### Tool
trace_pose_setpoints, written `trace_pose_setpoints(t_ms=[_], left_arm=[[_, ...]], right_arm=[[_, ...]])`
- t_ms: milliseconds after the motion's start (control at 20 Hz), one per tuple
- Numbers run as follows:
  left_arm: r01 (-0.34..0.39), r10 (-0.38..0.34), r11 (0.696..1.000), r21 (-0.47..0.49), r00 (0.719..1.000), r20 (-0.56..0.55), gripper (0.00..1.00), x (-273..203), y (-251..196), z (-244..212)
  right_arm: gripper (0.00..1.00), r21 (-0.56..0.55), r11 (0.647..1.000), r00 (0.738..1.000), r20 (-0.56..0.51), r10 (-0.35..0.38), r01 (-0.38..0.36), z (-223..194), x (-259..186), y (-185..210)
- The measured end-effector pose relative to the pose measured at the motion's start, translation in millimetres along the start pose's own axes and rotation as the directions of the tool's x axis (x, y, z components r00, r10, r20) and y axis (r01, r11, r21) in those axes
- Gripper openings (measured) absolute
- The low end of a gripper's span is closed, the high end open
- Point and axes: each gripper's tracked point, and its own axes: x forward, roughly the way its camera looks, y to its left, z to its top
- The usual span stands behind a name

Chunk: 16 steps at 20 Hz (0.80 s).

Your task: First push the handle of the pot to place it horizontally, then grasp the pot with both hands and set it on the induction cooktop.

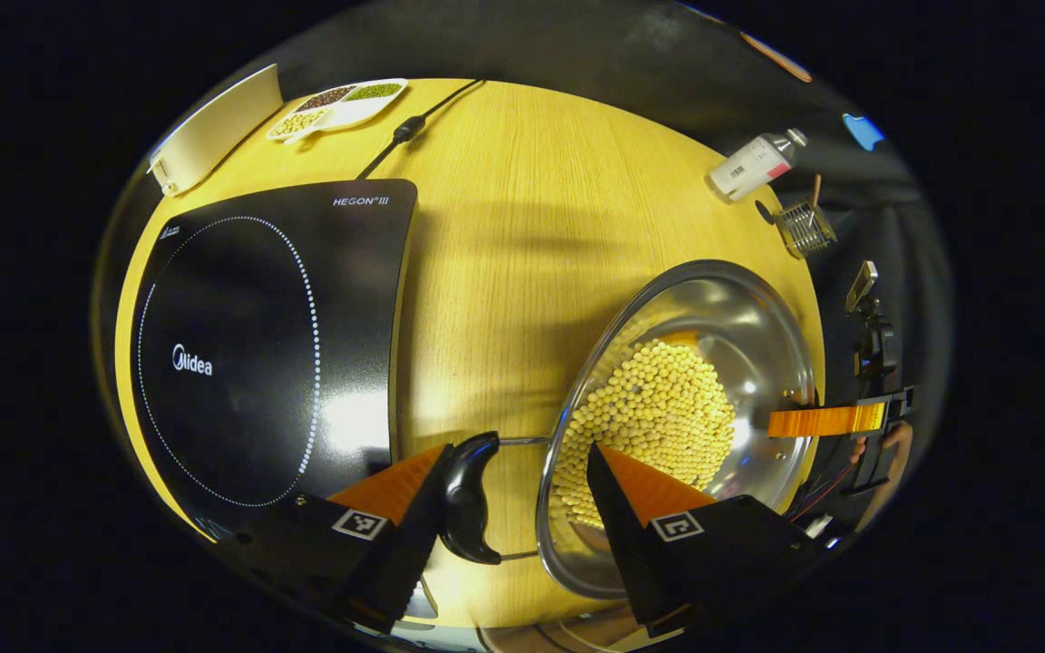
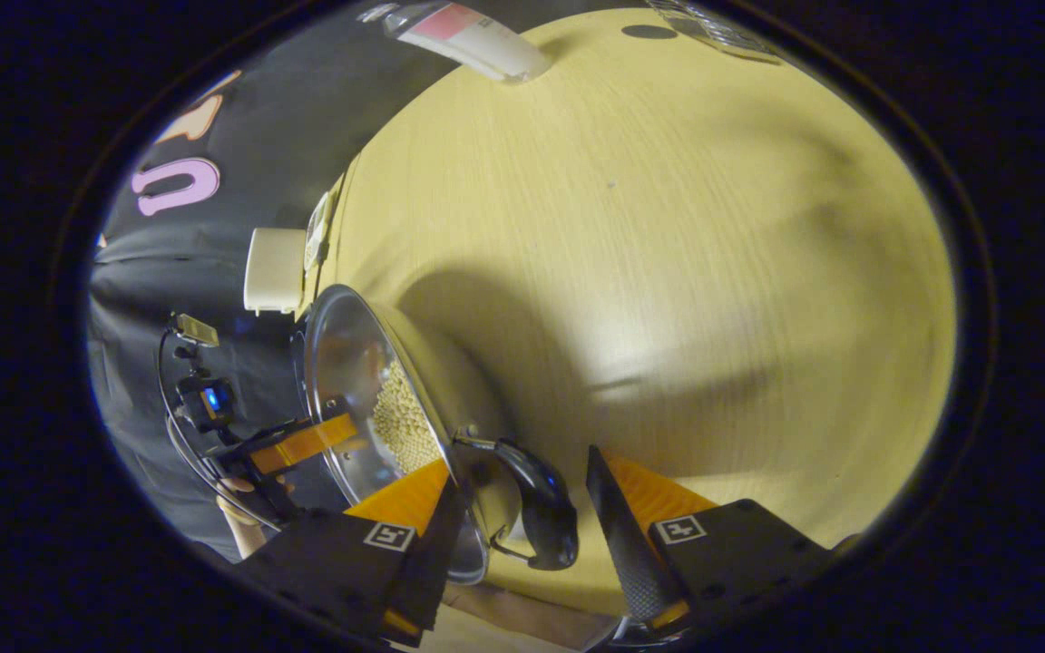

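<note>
A steel pot (image 1: 758, 317) half full of soybeans (image 1: 659, 408) stands on the wooden table (image 1: 532, 227), to the right of the black induction cooktop (image 1: 259, 345). Its near black handle (image 1: 468, 499) lies between the fingers of my left gripper (image 1: 520, 451), touching the left finger; the right finger reaches over the rim above the beans. That gripper is open. In the right gripper view the pot (image 2: 350, 363) has its other black handle (image 2: 541, 512) inside my open right gripper (image 2: 515, 462), one finger inside the rim. Each gripper also appears at the pot's far rim: the right gripper (image 1: 835, 419), the left gripper (image 2: 300, 444).
Beyond the cooktop lie a white divided dish of beans (image 1: 341, 104), a white box (image 1: 214, 131) and the power cord (image 1: 409, 127). A white bottle (image 1: 754, 163) and a small wire basket (image 1: 804, 227) sit at the far right table edge.
</note>
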Motion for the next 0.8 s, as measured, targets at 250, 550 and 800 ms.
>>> trace_pose_setpoints(t_ms=[250, 550, 800], left_arm=[[-0.009, 0.01, 1.0, 0.014, 1.0, -0.03, 0.65, 3.4, 8.9, -0.9], [-0.029, 0.028, 1.0, -0.007, 0.998, -0.062, 0.6, 1.2, 7.9, -6.7], [-0.032, 0.031, 0.999, -0.013, 0.997, -0.073, 0.6, -21.3, -2.1, -26.8]], right_arm=[[0.51, -0.019, 1.0, 1.0, -0.023, -0.001, 0.0, -0.9, 7.0, 0.3], [0.46, -0.061, 0.998, 1.0, -0.01, 0.009, -0.009, 1.1, 6.4, 0.5], [0.51, -0.099, 0.995, 1.0, 0.006, 0.004, -0.004, -5.1, -3.0, 6.9]])
